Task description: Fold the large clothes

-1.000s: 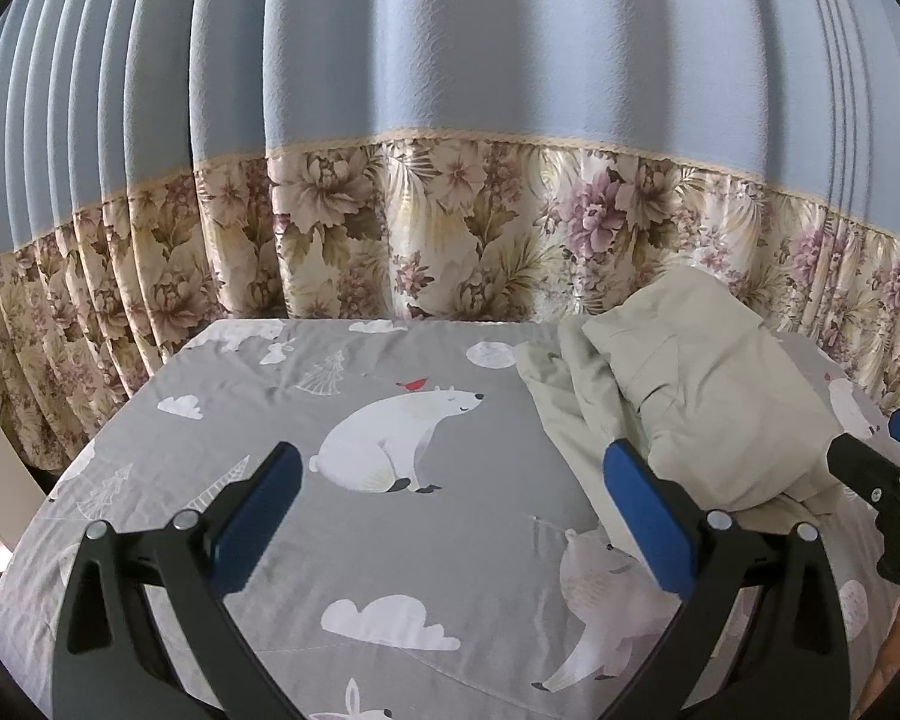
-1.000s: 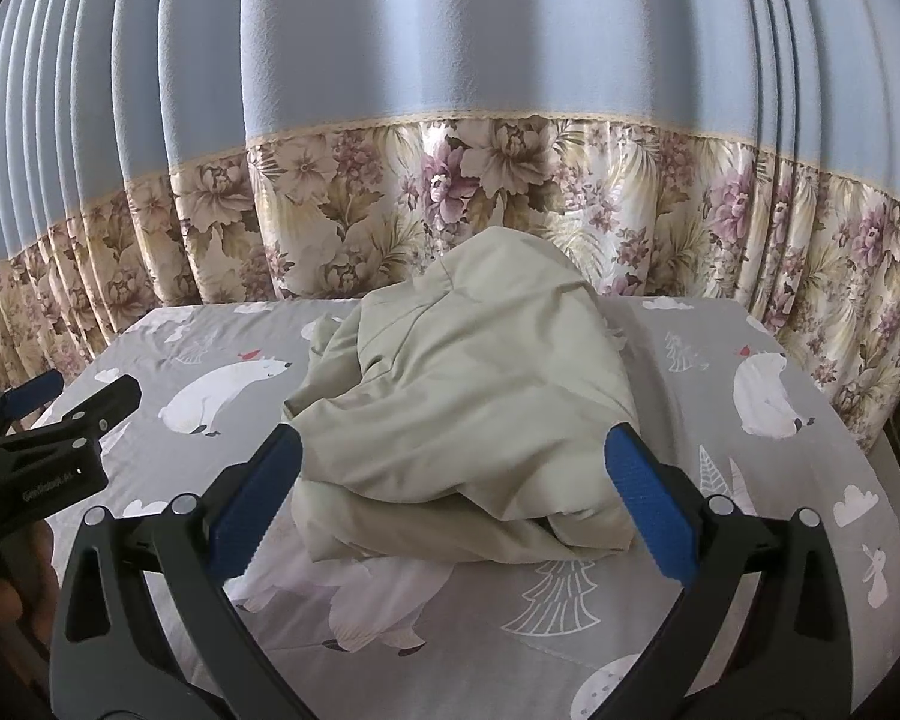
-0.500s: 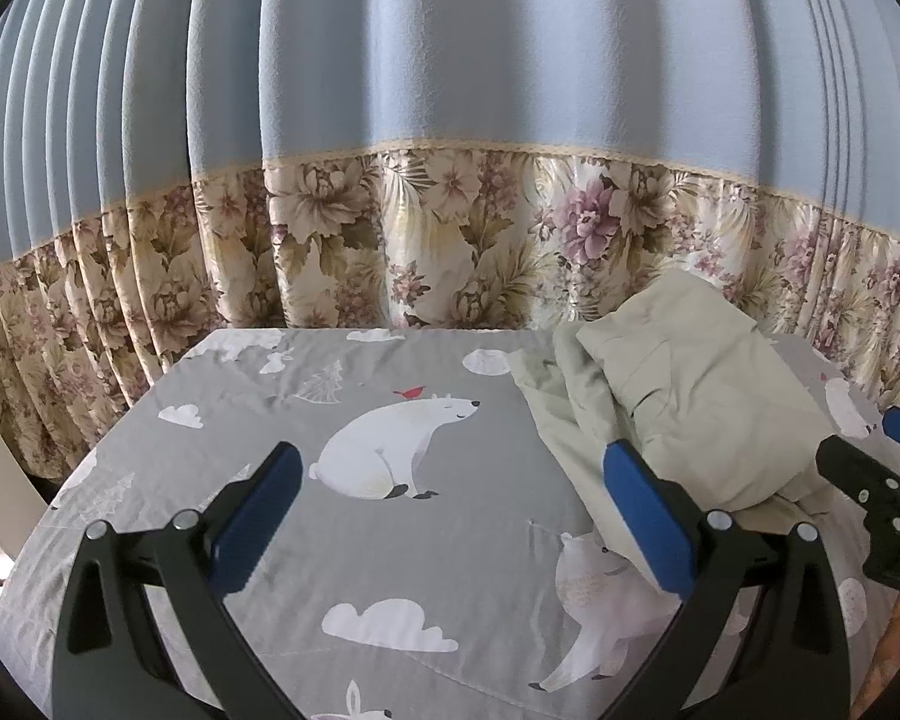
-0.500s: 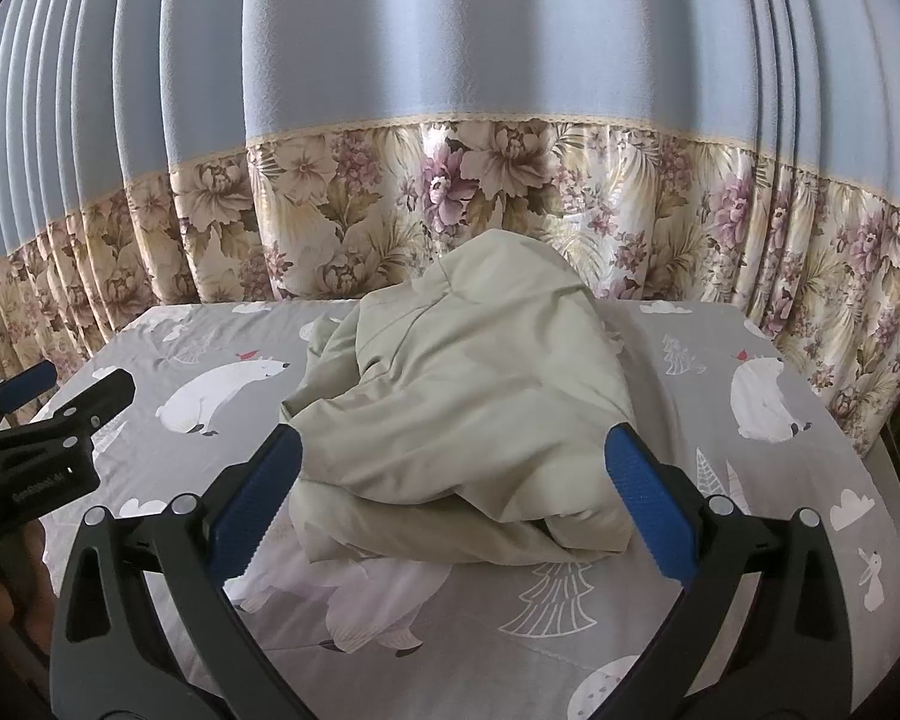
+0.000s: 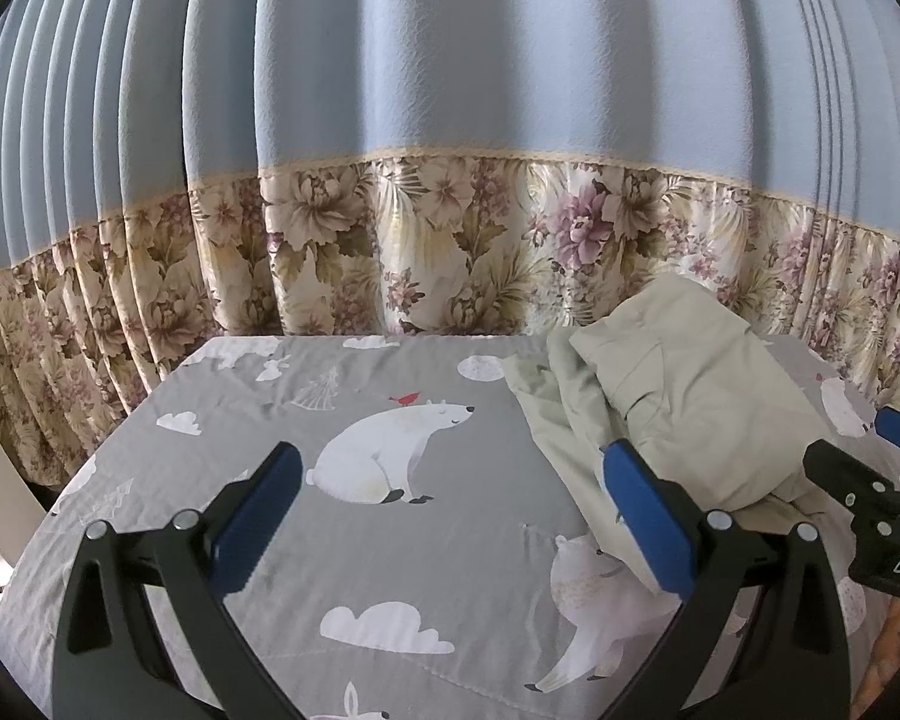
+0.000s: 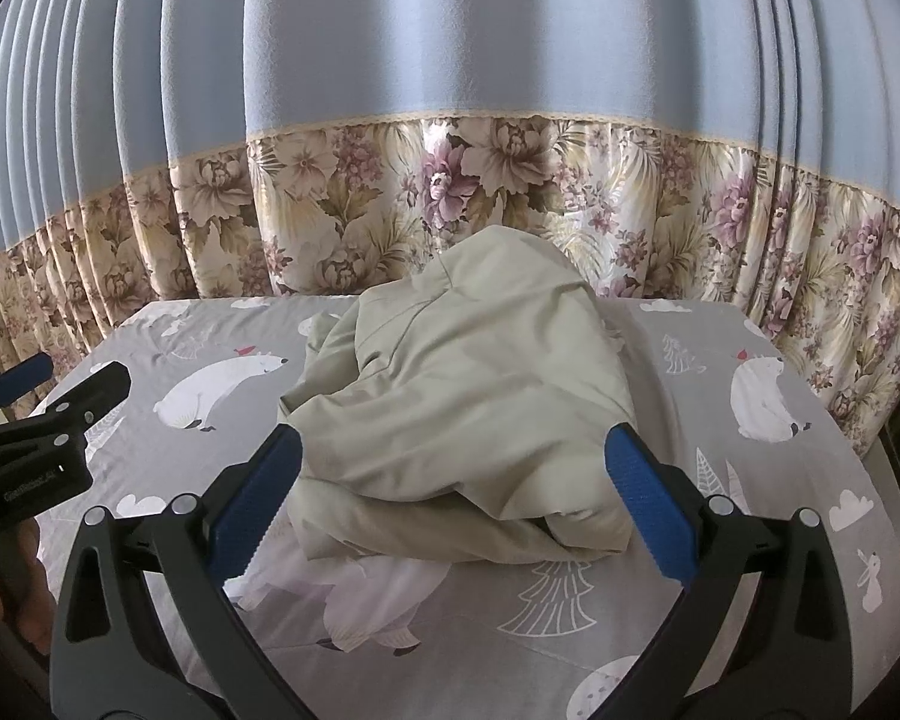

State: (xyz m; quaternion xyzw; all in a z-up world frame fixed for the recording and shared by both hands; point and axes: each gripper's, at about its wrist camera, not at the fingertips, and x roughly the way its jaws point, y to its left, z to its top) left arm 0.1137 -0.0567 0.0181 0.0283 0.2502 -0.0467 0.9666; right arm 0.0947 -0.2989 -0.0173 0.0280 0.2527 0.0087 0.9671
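Right wrist view: pale green garment (image 6: 468, 414) lies in a rumpled heap on the bed (image 6: 750, 540), mid-width, reaching back toward the far edge where the curtain (image 6: 510, 90) hangs. Right gripper (image 6: 450, 498) hovers over the near part of the bed, fingers (image 6: 648, 504) spread wide w/ nothing between them but the heap's near edge showing in the gap; not touching it as far as can be seen. Bed cover is grey w/ polar bears, clouds, trees. Curtain is blue up top, floral band below, runs along the whole far edge. Left gripper (image 6: 36, 402) sits at the left side of this view, over the bed's left edge, w/ part of a hand (image 6: 12, 588) below it, mostly cut off by the frame.

Left wrist view: left gripper (image 5: 444, 510) also spread wide and empty, over bare cover near a bear print (image 5: 384, 450). Garment (image 5: 678, 408) is to the right, toward the far right corner; its near edge is partly hidden behind the right-hand blue finger (image 5: 642, 516). Right gripper (image 5: 876, 468) pokes in at the right edge, partly cut off, so its fingers' spread can't be read from here. Folds inside the heap hard to make out; type of garment unclear.
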